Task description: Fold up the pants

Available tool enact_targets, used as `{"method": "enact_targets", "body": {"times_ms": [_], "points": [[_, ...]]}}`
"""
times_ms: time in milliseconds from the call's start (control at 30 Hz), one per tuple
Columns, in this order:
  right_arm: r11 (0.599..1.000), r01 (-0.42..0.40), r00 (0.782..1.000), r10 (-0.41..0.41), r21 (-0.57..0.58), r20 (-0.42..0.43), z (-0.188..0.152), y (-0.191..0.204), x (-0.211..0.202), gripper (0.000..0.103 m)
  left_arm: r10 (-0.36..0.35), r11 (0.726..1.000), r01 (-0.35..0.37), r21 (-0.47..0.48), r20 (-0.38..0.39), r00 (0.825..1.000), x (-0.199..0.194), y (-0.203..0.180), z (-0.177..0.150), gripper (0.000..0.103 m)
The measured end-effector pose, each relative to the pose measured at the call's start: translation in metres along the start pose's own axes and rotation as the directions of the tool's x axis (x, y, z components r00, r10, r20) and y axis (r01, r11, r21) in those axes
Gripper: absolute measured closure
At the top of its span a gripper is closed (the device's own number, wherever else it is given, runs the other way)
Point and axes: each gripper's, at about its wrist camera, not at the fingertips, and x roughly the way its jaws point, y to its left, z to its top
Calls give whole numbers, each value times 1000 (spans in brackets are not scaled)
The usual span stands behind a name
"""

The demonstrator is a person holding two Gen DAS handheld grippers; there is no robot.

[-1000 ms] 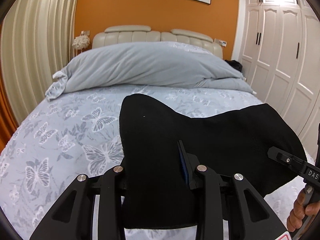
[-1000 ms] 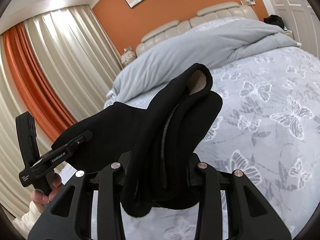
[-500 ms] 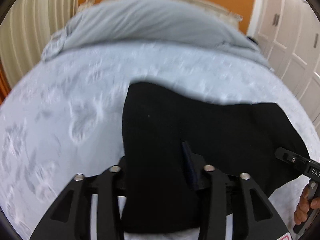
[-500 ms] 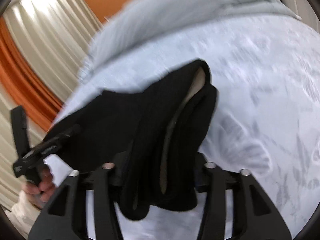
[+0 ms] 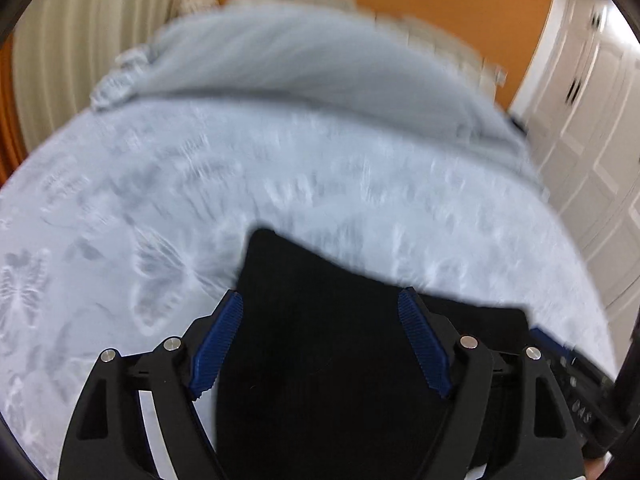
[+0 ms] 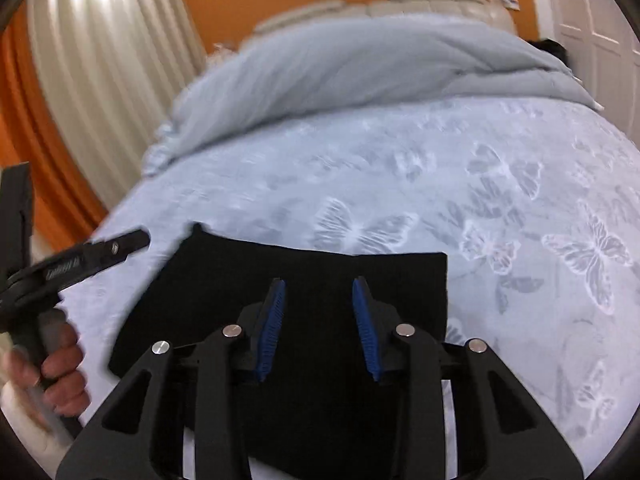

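The black pants [image 6: 320, 276] lie folded flat on the butterfly-print bedsheet [image 6: 520, 208], a neat dark rectangle near the bed's front edge. They also show in the left wrist view [image 5: 320, 320]. My left gripper [image 5: 320, 304] is open, its blue pads [image 5: 218, 340] wide apart over the left part of the pants. My right gripper [image 6: 318, 288] is open above the middle of the pants, holding nothing. The left gripper [image 6: 92, 256] and the hand on it show at the left of the right wrist view.
A grey duvet [image 6: 360, 68] is bunched at the head of the bed against a beige headboard [image 6: 400, 4]. Cream and orange curtains [image 6: 100, 80] hang on the left. White wardrobe doors [image 5: 592, 120] stand on the right.
Both grippers were shut on the lifted pants. They lowered, opened and let go, and the pants now lie flat on the bed.
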Motion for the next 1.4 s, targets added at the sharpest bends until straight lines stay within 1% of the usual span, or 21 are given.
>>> {"method": "enact_targets", "body": {"times_ms": [33,100,167,233,300,333,400,467,533,567,600,633,700,833,967,1033,1067,1200,1267,1333,1400], "points": [[998,35,998,-33,51,-56,-5,-19,25,74,41,999,-41,6,-15,999,16,2,-1,26],[994,-33,999,34,104,-15,-9,-37,28,75,130,991,-127,40,-90,987,56,10,-9,20],[994,-33,998,38,104,-44,-7,-34,14,73,34,997,-44,-68,-136,990,70,33,-14,16],[995,-32,998,38,95,-59,-9,-29,-9,59,-72,980,38,-194,-170,983,55,55,-13,17],[997,2,999,0,73,-33,-20,-30,-38,11,-107,970,72,-233,-145,984,26,69,-20,19],[998,9,1000,-8,55,-18,-29,-30,-49,7,-96,973,68,-222,-114,989,9,77,-26,18],[999,-2,997,4,35,-74,-41,-31,-44,7,-60,983,41,-180,-99,993,-12,88,-41,11],[996,-23,984,38,87,-174,-51,-39,-17,8,-77,985,49,-167,-169,983,-3,91,-55,11],[967,-126,961,175,223,-215,-63,-46,4,40,-163,967,107,-232,-238,958,17,91,-71,12],[951,-144,960,202,273,-196,-64,-49,3,51,-158,966,107,-234,-215,964,15,89,-72,18],[947,-151,962,207,283,-180,-61,-47,-5,68,-196,963,149,-223,-207,959,12,82,-71,56],[952,-158,963,207,262,-171,-56,-41,-20,69,-262,948,207,-243,-224,939,8,78,-69,70],[948,-216,955,255,235,-153,-55,-31,-54,70,-253,948,198,-251,-209,945,-20,74,-65,83],[947,-236,941,279,219,-192,-92,-20,-129,70,-248,963,218,-156,-211,945,-97,67,-81,85],[935,-163,910,266,316,-317,-163,-38,-147,61,-174,984,158,-81,-252,952,-160,66,-141,94],[942,-69,902,199,327,-382,-187,-47,-139,44,-183,982,161,-100,-291,939,-162,66,-164,85],[936,-65,913,196,346,-359,-188,-52,-139,31,-193,980,165,-115,-304,933,-159,65,-170,68],[901,-98,955,205,423,-216,-176,-65,-160,23,-169,974,137,-181,-178,969,-155,73,-158,35],[872,-136,953,245,471,-178,-175,-68,-161,22,-175,976,152,-155,-148,973,-142,71,-144,12],[869,-155,951,260,471,-167,-172,-66,-158,21,-205,972,176,-155,-197,959,-122,69,-144,12],[881,-140,951,246,452,-185,-171,-63,-147,17,-285,951,238,-196,-271,919,-97,66,-153,13]]}}
